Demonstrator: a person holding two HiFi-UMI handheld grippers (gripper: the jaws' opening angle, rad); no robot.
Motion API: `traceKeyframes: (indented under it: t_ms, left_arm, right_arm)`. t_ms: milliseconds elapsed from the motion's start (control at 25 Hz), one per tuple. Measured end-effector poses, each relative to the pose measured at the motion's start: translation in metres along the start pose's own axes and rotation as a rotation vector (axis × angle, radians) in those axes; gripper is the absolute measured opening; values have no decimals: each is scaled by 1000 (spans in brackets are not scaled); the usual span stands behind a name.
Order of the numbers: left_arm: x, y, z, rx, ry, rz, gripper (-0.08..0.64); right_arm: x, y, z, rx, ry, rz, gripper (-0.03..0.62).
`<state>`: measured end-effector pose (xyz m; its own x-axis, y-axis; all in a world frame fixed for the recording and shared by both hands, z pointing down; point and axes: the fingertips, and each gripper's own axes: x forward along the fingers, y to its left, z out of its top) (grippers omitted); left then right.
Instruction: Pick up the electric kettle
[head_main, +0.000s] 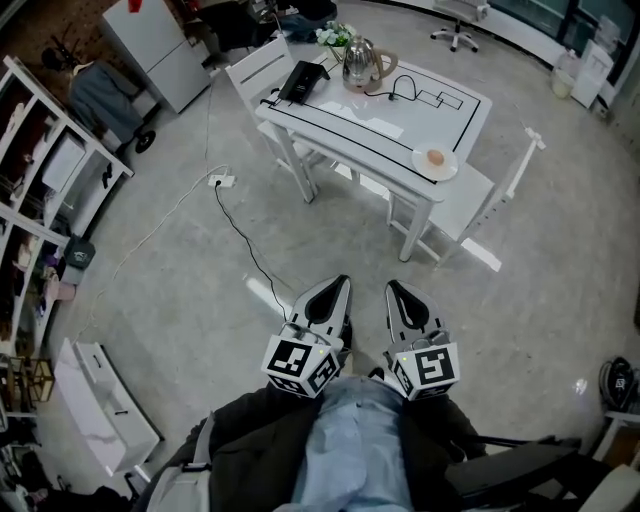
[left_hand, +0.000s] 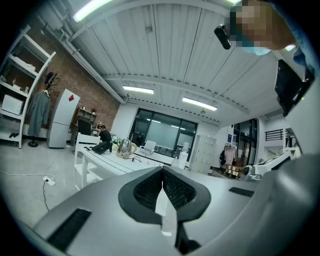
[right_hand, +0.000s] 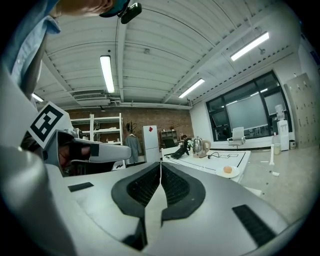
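The steel electric kettle (head_main: 358, 62) with a beige handle stands at the far end of a white table (head_main: 440, 110), well away from me. It shows small in the left gripper view (left_hand: 124, 147) and in the right gripper view (right_hand: 199, 146). My left gripper (head_main: 335, 290) and right gripper (head_main: 395, 293) hang side by side close to my body, over the floor, both shut with nothing between their jaws. Both point toward the table.
A black device (head_main: 303, 80), a flower pot (head_main: 336, 38) and a black cord (head_main: 405, 92) lie near the kettle. A plate with an egg (head_main: 435, 160) sits at the table's near corner. White chairs (head_main: 262, 66) flank the table. A cable (head_main: 240, 230) crosses the floor; shelving (head_main: 40, 190) stands left.
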<state>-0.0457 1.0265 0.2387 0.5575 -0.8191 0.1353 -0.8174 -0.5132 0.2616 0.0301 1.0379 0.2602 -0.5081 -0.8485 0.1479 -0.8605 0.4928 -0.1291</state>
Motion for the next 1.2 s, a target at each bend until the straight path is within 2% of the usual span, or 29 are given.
traceKeyframes:
  t_ms: [240,480,640,760,840,1040,1200]
  left_arm:
    - [73,80,42,-9,-9,-26,11]
    - [124,175,91,-10,-30,-45,11]
    - [127,192,95,-5,-59,-49,11]
    - [143,225,97,-10,-65,-52,11]
    - [152,247,99,-15,-63,-55,11]
    - [173,264,88,-23,-52,-58,11]
    - [191,307,103,-40,-26,-54,11]
  right_arm:
    - [108,-27,36,-11,7,-29,18]
    - [224,-27,61,-27,-4,-9,18]
    - [241,-21,61,-44,-20,-2,18]
    - [276,-17,57,-45,-21,6,18]
    - [300,-14,54,-45,-16,9,18]
    - [322,-32,49,-41,-7,-28,18]
    - [368,-29,58,-16,6,-39,18]
